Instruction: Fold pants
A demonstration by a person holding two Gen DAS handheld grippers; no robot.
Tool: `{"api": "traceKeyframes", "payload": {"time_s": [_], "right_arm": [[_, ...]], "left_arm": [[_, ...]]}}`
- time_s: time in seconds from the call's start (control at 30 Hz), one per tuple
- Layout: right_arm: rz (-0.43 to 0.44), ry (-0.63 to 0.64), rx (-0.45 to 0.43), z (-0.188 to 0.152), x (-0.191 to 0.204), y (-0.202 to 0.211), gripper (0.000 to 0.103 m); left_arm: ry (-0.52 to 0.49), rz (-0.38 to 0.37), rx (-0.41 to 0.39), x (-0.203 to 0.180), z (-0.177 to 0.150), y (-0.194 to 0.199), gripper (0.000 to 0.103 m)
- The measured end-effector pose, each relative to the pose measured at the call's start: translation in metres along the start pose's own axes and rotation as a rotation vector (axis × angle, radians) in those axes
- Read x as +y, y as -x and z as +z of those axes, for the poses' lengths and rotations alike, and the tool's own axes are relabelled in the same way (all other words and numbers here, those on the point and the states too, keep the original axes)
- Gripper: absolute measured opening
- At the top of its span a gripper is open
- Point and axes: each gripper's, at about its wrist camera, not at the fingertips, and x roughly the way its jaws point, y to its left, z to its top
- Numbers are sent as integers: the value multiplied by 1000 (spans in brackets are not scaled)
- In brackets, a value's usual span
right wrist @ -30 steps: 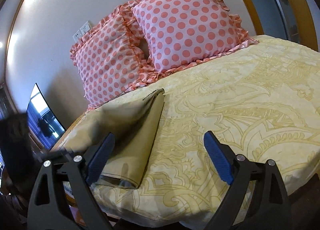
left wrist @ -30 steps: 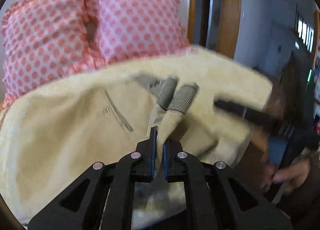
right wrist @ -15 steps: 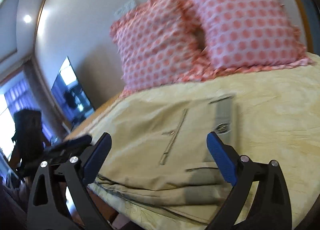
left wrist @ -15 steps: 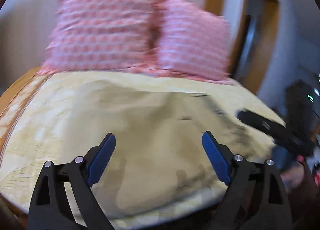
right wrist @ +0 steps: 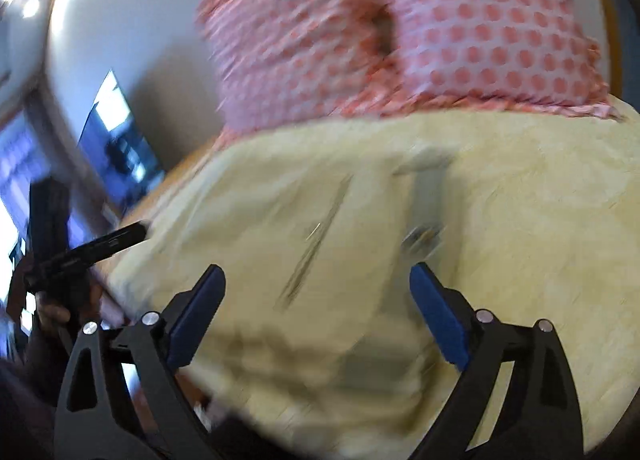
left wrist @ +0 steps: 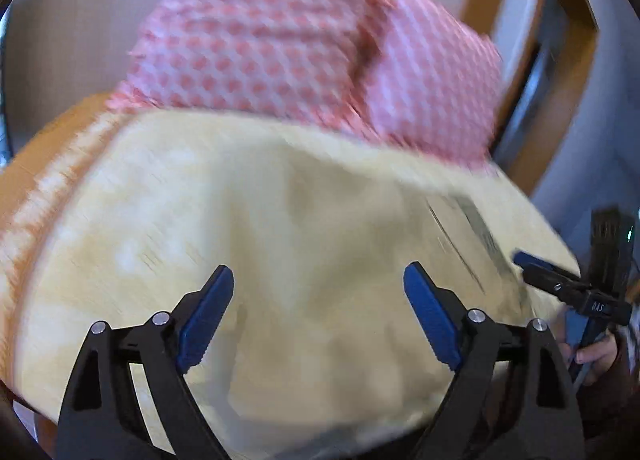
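Both grippers, left gripper [left wrist: 318, 316] & right gripper [right wrist: 316, 316], are hovering w/ fingers spread, gripping nothing, over limp, lightweight pants [right wrist: 320, 260] lying mid-frame on the bed [right wrist: 560, 220]; recommend pinching at hem/waistband edge.

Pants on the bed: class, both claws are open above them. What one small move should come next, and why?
Probably lower the right claw to pinch the near edge of the pants. Both claws, the left claw too, are open and hold nothing, while the pants lie fairly flat on the bedspread, pocket zipper up. The blur hides exactly where the edge runs.
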Motion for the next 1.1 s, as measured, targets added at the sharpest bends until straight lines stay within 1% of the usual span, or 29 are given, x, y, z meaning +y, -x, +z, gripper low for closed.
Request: {"api": "traceKeyframes", "payload": {"time_s": [0.03, 0.07, 0.1, 0.13, 0.17, 0.2, 0.3, 0.37, 0.4, 0.43, 0.47, 0.5, 0.57, 0.63, 0.7, 0.8, 0.87, 0.9, 0.93, 0.97, 1.0, 1.03, 1.07, 1.1], "right_arm": [[-17, -29, 1, 13, -14, -6, 90], [-30, -43, 8, 20, -22, -12, 83], [-53, -71, 35, 29, -35, -24, 72], [-55, -91, 61, 33, -44, -32, 67], [-55, -108, 90, 38, -53, -43, 61], [-64, -112, 107, 40, -57, -49, 60], [-85, -99, 159, 43, -64, -64, 60], [-84, -103, 173, 45, -69, -71, 60], [-79, -101, 169, 45, -69, -72, 58], [-73, -96, 176, 46, -69, -73, 53], [-49, -90, 187, 45, -67, -73, 47], [-54, -78, 184, 46, -66, -72, 47], [-53, -63, 188, 46, -67, -72, 47], [-36, -85, 189, 48, -71, -75, 47], [-36, -82, 190, 50, -72, -76, 41], [-27, -60, 171, 51, -69, -72, 30], [-12, -61, 166, 51, -70, -71, 30], [-17, -70, 178, 51, -71, -74, 36], [-15, -78, 194, 51, -73, -78, 38], [-3, -92, 200, 52, -75, -80, 35], [4, -92, 197, 53, -75, -80, 26], [21, -84, 190, 53, -74, -79, 21], [37, -71, 177, 52, -71, -76, 16], [44, -49, 160, 53, -66, -72, 14]], "left_arm": [[27, 9, 0, 14, 14, -4, 88], [51, 9, 16, 24, 23, -11, 88], [70, -5, 42, 33, 31, -20, 88], [87, -27, 81, 43, 40, -35, 87], [91, -19, 112, 48, 43, -46, 85], [88, -9, 137, 51, 46, -56, 81], [80, -7, 200, 56, 50, -80, 79], [75, -36, 239, 54, 48, -92, 79], [73, -49, 256, 52, 48, -97, 79], [78, -68, 273, 51, 48, -103, 79], [78, -76, 283, 48, 47, -105, 79], [70, -84, 295, 46, 48, -109, 79], [49, -90, 308, 43, 49, -113, 79], [40, -106, 317, 43, 52, -118, 79], [69, -135, 324, 48, 56, -123, 79], [146, -185, 324, 58, 62, -129, 79], [173, -201, 320, 61, 64, -131, 79], [171, -202, 319, 61, 64, -131, 78], [167, -200, 317, 60, 64, -132, 77], [162, -194, 315, 59, 64, -132, 73], [157, -182, 314, 58, 63, -131, 56], [153, -175, 309, 58, 62, -130, 42], [151, -193, 299, 58, 62, -127, 30], [148, -215, 290, 59, 62, -123, 12]]}}
